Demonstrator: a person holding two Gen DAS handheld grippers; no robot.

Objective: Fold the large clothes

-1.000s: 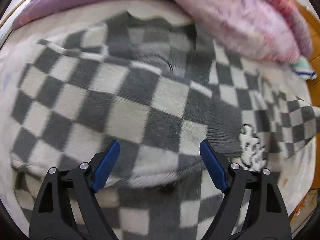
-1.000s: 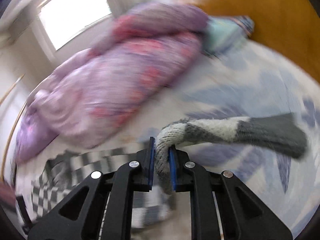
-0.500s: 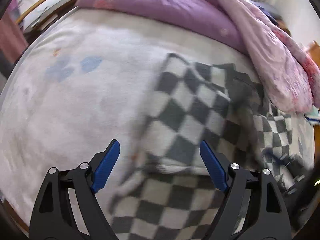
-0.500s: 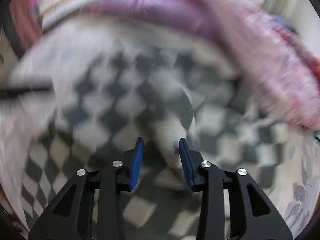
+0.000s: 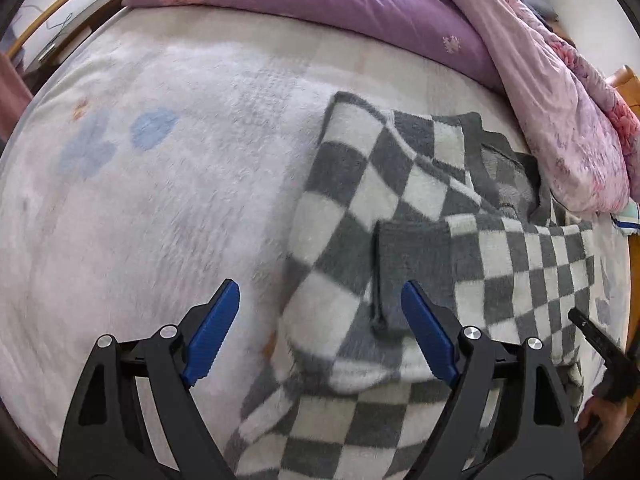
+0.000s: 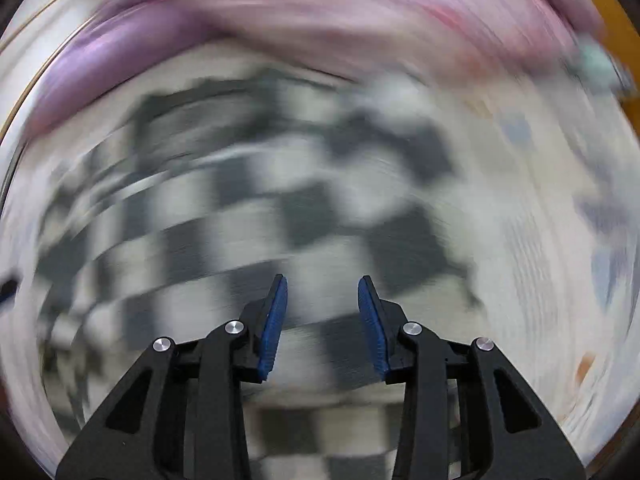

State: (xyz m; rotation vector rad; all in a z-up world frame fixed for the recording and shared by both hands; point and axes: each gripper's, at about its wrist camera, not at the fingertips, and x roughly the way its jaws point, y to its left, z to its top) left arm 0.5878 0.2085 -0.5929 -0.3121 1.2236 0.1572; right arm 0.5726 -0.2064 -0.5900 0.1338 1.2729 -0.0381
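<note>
A grey and white checkered sweater [image 5: 404, 216] lies on the white bed sheet [image 5: 152, 208], with a sleeve and its grey cuff [image 5: 412, 264] folded across the body. My left gripper [image 5: 320, 332] is wide open and empty, just above the sweater's left edge. The right wrist view is strongly blurred by motion. It shows the checkered sweater [image 6: 280, 208] below my right gripper [image 6: 322, 320], which is open and empty. Part of the right gripper's black body [image 5: 600, 344] shows at the left wrist view's right edge.
A purple and pink quilt [image 5: 460, 32] is bunched along the far side of the bed. A wooden bed frame [image 5: 60, 12] curves at the far left. A wooden board [image 5: 628, 76] and a light blue cloth [image 5: 628, 216] lie at the right.
My right gripper let go of the sweater sleeve, opened, and swung over the sweater body. The sleeve now lies across the body. My left gripper shifted toward the sweater's left edge, staying open.
</note>
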